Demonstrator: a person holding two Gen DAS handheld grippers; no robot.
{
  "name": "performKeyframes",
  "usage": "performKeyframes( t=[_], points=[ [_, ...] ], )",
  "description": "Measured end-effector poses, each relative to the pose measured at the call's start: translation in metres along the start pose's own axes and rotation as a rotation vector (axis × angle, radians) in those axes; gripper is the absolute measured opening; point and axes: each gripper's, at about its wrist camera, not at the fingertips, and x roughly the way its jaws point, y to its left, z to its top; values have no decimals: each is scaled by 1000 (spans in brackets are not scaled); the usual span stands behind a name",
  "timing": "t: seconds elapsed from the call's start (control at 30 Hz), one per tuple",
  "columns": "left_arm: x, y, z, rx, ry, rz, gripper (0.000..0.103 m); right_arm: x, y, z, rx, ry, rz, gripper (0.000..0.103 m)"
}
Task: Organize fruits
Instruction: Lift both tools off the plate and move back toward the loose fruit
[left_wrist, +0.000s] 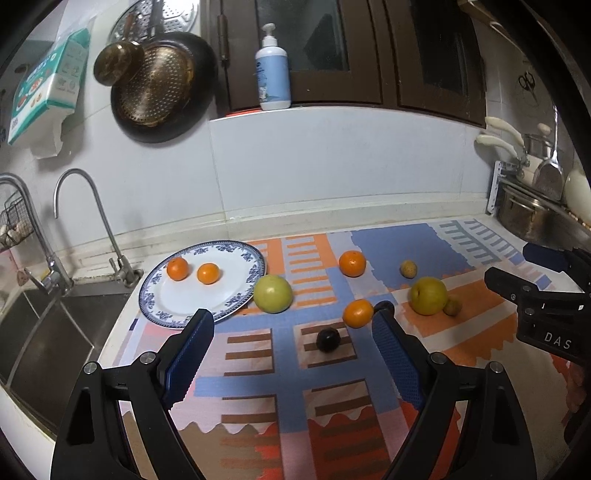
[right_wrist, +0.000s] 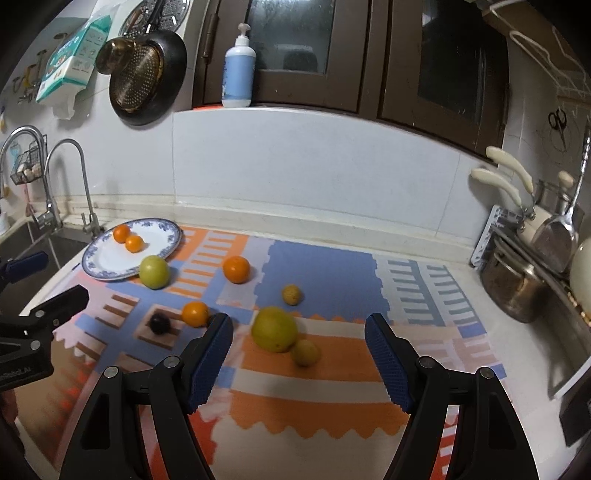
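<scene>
A blue-rimmed white plate at the mat's left holds two small oranges. A green apple touches its rim. On the mat lie two more oranges, a dark plum, a yellow-green apple and two small brownish fruits. My left gripper is open and empty above the plum. My right gripper is open and empty, over the yellow-green apple.
A patterned mat covers the counter. A sink with faucets lies left. Pots and utensils stand at the right. A pump bottle sits on the ledge. Pans hang on the wall.
</scene>
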Motion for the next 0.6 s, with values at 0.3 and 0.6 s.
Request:
performKeyframes(
  t=[0.3, 0.6],
  points=[
    [30, -18, -3, 68, 35, -7, 87, 29, -19, -18, 48, 73, 14, 74],
    [59, -24, -11, 61, 109, -43, 82, 63, -24, -28, 35, 146, 55, 69]
  ],
)
